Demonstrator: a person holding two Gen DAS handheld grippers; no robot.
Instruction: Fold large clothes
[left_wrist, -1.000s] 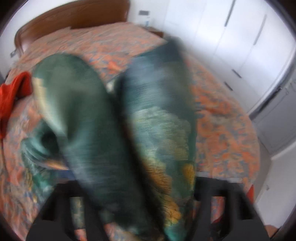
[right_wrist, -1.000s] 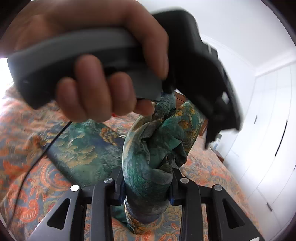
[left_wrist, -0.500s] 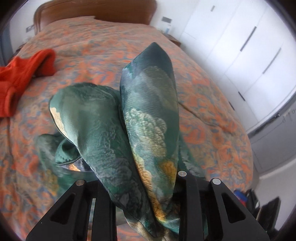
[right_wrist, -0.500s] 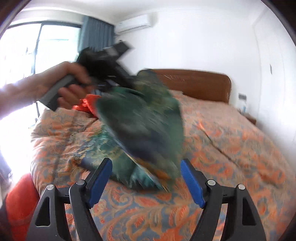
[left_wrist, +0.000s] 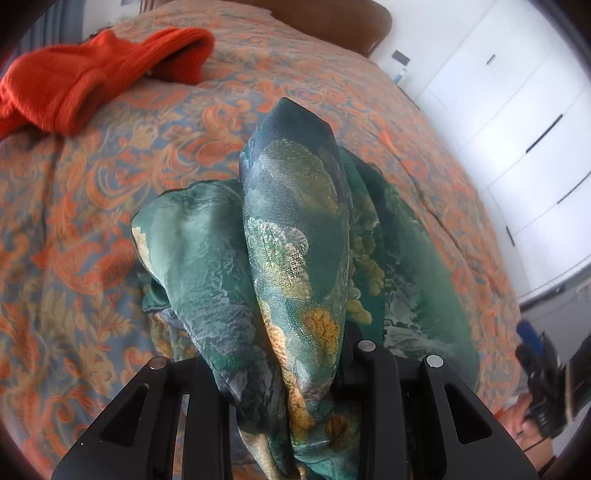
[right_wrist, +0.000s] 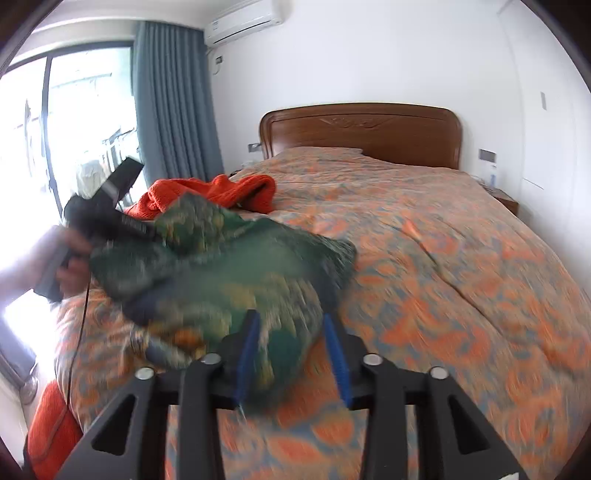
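bed: I see an orange paisley bedspread (right_wrist: 461, 266), wooden headboard (right_wrist: 362, 129)
room: blue curtain (right_wrist: 173, 107), white wardrobe (left_wrist: 517, 122)
left tongs (left_wrist: 280, 365): opening, green patterned garment (left_wrist: 291, 236) bunched between
right tongs (right_wrist: 291, 354): closing, garment between

The left tongs (left_wrist: 280, 373) point steeply down, clamped on bunched green cloth (left_wrist: 295, 236), jaws opening slightly. The right tongs (right_wrist: 293, 354) point shallowly down, jaws closing with cloth between the blue pads (right_wrist: 246, 350). The left hand (right_wrist: 64, 258) sits at 9 o'clock in the right view.
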